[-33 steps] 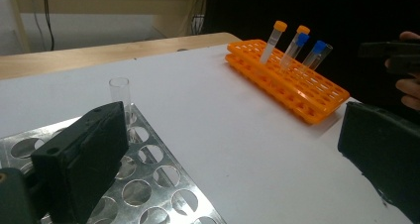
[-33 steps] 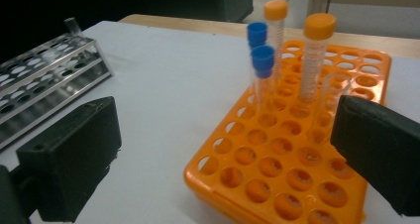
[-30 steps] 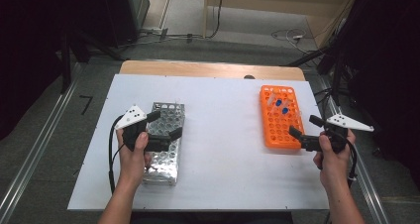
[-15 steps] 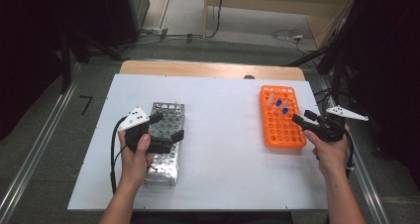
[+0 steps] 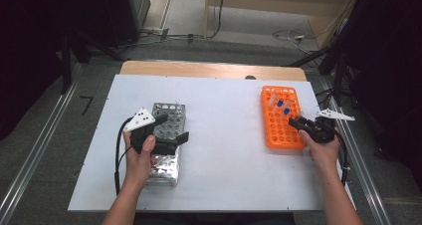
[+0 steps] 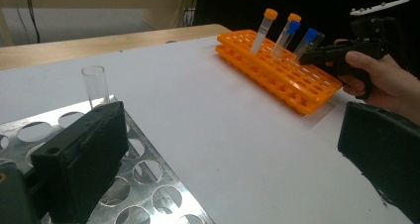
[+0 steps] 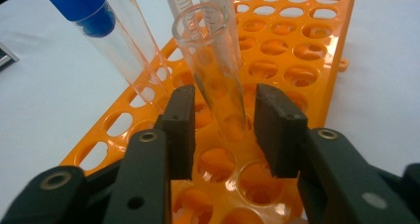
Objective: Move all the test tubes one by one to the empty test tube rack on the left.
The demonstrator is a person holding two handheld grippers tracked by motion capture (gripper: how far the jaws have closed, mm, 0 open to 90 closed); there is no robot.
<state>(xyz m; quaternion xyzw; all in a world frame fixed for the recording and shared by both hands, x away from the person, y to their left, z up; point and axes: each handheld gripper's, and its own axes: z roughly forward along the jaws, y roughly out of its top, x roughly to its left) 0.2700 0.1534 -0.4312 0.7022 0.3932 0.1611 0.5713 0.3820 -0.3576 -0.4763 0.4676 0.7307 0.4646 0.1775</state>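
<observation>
the right tongs stood open around an uncapped tube in the orange rack at the bench's right, likely to grip it; the left tongs hovered open over the metal rack.

White tabletop with a wooden strip along its far edge, standing on grey floor. Cables trail across the far floor; dark equipment at far left.

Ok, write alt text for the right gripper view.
The right gripper has its two black jaws open on either side of an uncapped clear tube standing in an orange rack. A blue-capped tube leans at upper left; white table behind.
</observation>
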